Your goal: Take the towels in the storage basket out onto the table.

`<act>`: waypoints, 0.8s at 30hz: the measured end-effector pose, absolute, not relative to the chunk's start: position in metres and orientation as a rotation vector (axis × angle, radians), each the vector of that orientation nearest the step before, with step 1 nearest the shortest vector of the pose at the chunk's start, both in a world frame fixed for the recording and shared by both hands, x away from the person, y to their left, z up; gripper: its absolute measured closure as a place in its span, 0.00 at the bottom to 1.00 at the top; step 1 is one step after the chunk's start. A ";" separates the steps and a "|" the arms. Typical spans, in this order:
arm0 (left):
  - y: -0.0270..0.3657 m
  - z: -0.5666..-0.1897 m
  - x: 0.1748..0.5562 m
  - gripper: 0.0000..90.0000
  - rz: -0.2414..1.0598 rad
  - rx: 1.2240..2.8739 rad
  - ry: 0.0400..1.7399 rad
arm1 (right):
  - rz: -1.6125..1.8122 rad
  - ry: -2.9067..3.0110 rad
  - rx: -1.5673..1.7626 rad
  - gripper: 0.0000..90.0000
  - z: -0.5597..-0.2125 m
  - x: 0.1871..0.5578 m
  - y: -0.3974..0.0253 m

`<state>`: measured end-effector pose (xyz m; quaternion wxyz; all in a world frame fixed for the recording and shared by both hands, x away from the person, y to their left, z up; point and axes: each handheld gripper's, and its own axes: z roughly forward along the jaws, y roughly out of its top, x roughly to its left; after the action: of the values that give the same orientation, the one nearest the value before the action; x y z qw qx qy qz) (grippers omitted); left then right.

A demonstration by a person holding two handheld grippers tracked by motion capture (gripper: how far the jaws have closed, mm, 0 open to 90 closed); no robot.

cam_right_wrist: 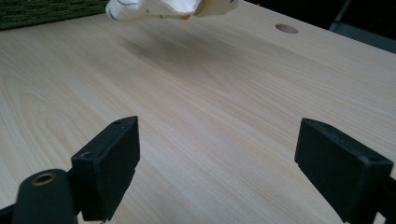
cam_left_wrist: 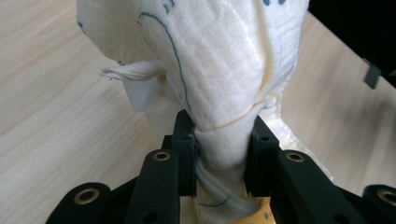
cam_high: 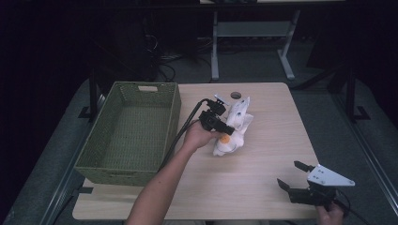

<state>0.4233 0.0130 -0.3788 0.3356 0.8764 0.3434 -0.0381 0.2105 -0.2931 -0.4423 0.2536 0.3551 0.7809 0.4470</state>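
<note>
cream cloth point(cam_left_wrist: 219, 60) pinched in left gripper point(cam_left_wrist: 219, 154) jaws, right gripper point(cam_right_wrist: 217, 163) spread idle on surface point(cam_high: 263, 178); next likely carry to basket point(cam_high: 94, 159).

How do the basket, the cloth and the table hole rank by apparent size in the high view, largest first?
1. Basket
2. Cloth, bunched in the left gripper, so only its crumpled size counts
3. Table hole
</note>
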 end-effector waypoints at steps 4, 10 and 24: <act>0.010 -0.383 0.424 0.79 -0.098 2.279 0.913 | 1.212 2.124 0.963 0.15 -0.443 0.211 -0.293; 0.005 -0.396 0.425 0.79 -0.099 2.278 0.941 | 1.215 2.125 0.961 0.15 -0.443 0.211 -0.293; -0.005 -0.413 0.428 0.77 -0.053 2.359 0.976 | 1.214 2.124 0.965 0.15 -0.443 0.212 -0.293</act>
<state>0.4280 -0.0049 -0.4134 0.2898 0.8843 0.3657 -0.0199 0.2115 -0.2926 -0.4432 0.2532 0.3551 0.7813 0.4465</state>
